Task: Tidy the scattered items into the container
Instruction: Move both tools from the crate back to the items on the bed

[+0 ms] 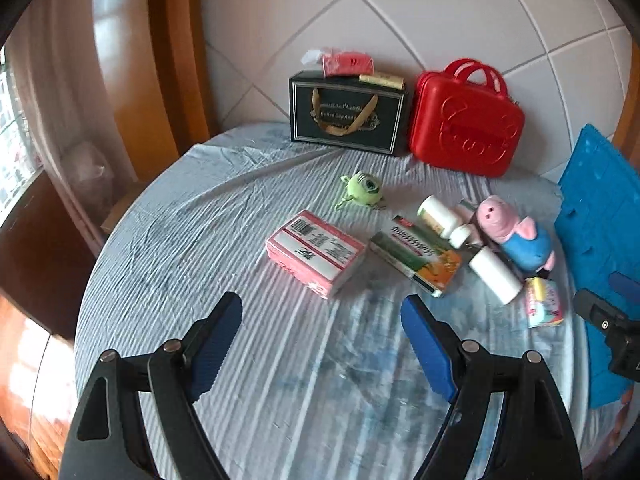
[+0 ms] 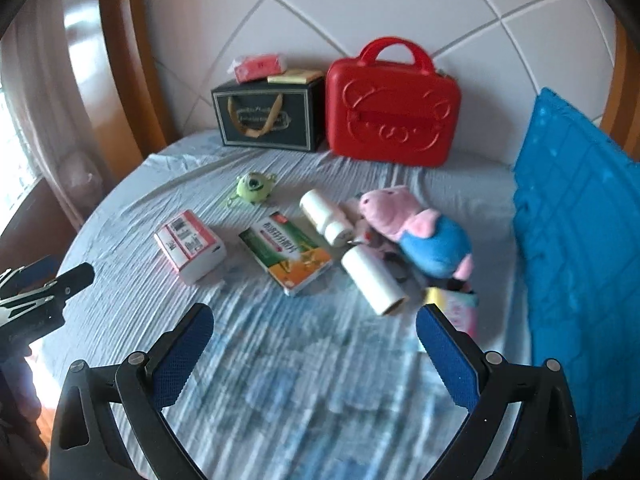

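1. Wrinkled striped sheet (image 1: 200, 248) covers the bed, with a white tiled wall behind; the loose cloth can snag a low fingertip or drag items along.
2. Left gripper (image 1: 322, 316) and right gripper (image 2: 314, 326) hang above the sheet, jaws spread wide, nothing between them.
3. Container candidates: red suitcase (image 1: 466, 120), shut and upright against the wall, and blue crate (image 2: 576, 232) at the right edge. Which one is intended cannot be told; a wrong choice wastes every placement.
4. Scattered items lie mid-sheet: pink tissue pack (image 1: 316, 252), green medicine box (image 1: 416, 258), green monster toy (image 1: 362, 190), pill bottle (image 1: 440, 216), white roll (image 1: 496, 274), pig plush (image 1: 516, 236).
5. Risk: bottle, roll and plush are touching or nearly so; jaws closing on one may knock a neighbour, and both cylinders can roll away.
6. Risk: the small packet (image 1: 544, 302) beside the plush is blurred in the right view, possibly soft and prone to slip.
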Demonstrator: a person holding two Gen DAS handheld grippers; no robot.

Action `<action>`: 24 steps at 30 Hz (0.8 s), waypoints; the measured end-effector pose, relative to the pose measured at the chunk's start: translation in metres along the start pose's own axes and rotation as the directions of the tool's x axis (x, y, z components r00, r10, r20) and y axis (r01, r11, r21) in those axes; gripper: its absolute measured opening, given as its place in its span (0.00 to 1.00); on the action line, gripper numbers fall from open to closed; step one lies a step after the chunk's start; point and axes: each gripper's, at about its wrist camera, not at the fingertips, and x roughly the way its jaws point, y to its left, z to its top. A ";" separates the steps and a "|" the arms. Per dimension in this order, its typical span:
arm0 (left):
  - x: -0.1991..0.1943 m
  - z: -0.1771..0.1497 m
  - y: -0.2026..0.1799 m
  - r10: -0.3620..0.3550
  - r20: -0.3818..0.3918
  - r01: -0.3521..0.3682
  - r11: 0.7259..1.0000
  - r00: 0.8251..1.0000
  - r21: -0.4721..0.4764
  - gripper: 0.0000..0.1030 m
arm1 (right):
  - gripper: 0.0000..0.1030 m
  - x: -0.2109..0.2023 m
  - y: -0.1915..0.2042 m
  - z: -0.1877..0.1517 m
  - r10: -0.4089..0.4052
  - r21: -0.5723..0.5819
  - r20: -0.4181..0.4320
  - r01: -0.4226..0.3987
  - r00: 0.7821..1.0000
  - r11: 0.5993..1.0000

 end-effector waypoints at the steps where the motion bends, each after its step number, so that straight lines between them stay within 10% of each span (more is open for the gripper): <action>1: 0.009 0.002 0.003 0.001 -0.014 -0.001 1.000 1.000 0.004 0.79 | 1.00 0.009 0.007 0.001 0.002 0.006 -0.011 -0.002 1.000 1.000; 24: 0.207 0.008 0.019 -0.027 -0.209 0.020 0.999 0.978 -0.033 0.80 | 1.00 0.238 0.064 0.066 0.037 -0.145 -0.172 -0.063 0.984 0.987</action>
